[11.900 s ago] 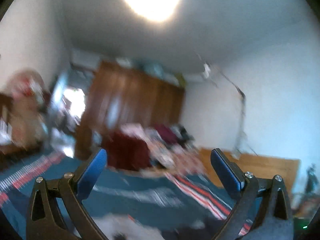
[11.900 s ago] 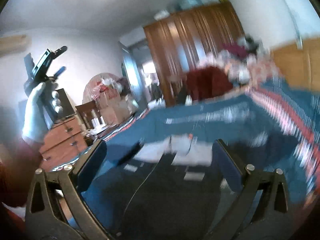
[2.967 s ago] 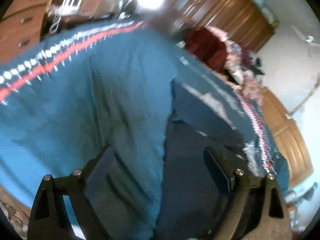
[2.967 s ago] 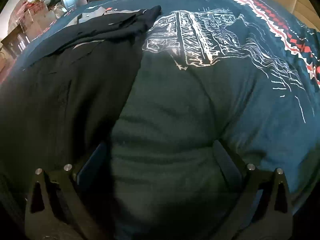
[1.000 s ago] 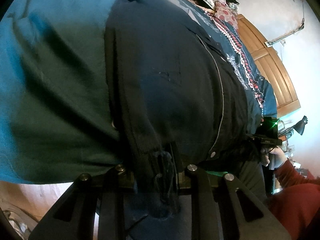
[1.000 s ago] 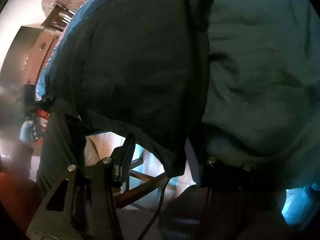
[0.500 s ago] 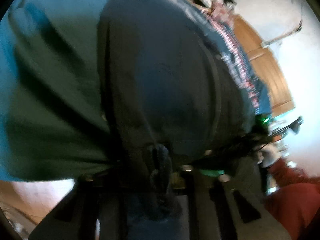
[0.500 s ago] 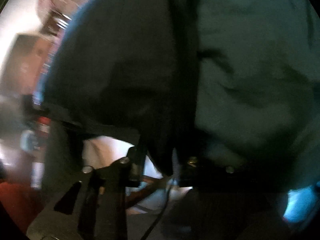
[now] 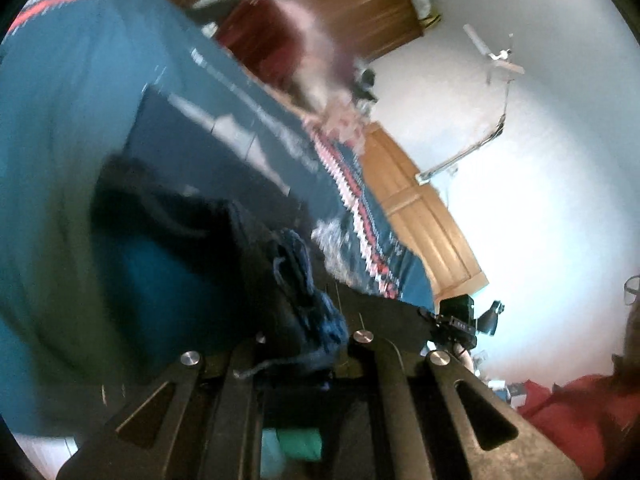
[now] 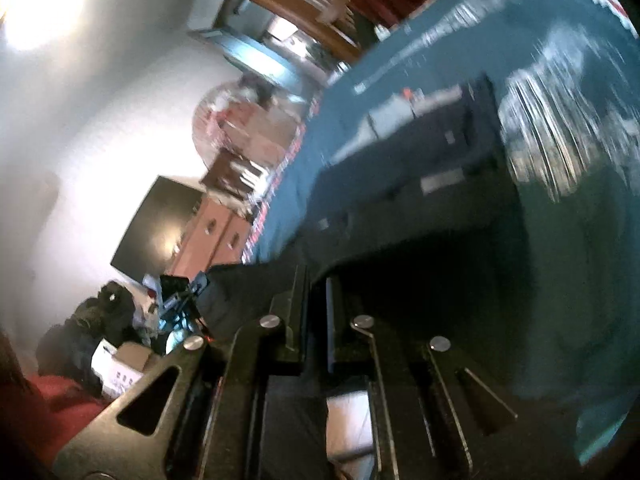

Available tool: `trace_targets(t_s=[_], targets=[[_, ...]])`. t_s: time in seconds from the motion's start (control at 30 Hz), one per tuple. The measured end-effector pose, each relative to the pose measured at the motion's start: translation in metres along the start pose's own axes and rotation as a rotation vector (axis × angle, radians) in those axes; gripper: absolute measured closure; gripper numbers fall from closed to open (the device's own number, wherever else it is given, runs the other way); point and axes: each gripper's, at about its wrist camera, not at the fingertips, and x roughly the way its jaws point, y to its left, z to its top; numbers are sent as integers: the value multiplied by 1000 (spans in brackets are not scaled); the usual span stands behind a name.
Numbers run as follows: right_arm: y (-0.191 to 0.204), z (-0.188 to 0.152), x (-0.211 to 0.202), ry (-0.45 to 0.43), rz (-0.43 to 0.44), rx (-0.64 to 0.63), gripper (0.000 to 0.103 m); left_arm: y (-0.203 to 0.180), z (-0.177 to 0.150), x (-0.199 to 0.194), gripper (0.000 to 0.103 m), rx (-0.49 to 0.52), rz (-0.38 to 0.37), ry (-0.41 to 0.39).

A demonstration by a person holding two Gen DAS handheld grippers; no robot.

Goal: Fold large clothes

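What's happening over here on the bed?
A person is folding a dark garment on a blue bedspread. They hold a gripper in each hand; the left gripper and right gripper are each clamped on an edge of the cloth, which is raised off the bed. The picture is blurred by motion.

Dark navy garment, teal blanket

Motion-blurred bedspread, fabric-hidden fingers
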Motion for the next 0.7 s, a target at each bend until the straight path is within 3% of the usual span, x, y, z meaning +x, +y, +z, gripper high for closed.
trace_targets(t_s=[0.23,0.4,0.43,0.47,0.5,0.53,0.57,0.63,0.7], targets=[[-33,121,41,-44,-56,-21,97,23,112,46,96,23,68,-51],[-84,196,100,-19,-129,-21,96,71,191,119,92,18,155,-39],[-104,211,119,-5,-148,-4,96,85,205,139,87,29,202,-40],[-116,218,128,7,-170,4,93,105,218,164,86,49,284,-30],[-133,225,142,23,-219,10,81,125,226,186,85,51,344,-2],[-156,231,155,28,-329,19,70,145,229,207,79,46,410,46],[-167,233,159,29,-376,23,48,173,231,237,76,32,513,130],[-193,234,163,13,-422,56,44,216,232,273,76,-23,606,250],[-201,231,164,7,-415,51,42,222,239,276,75,-39,572,213]])
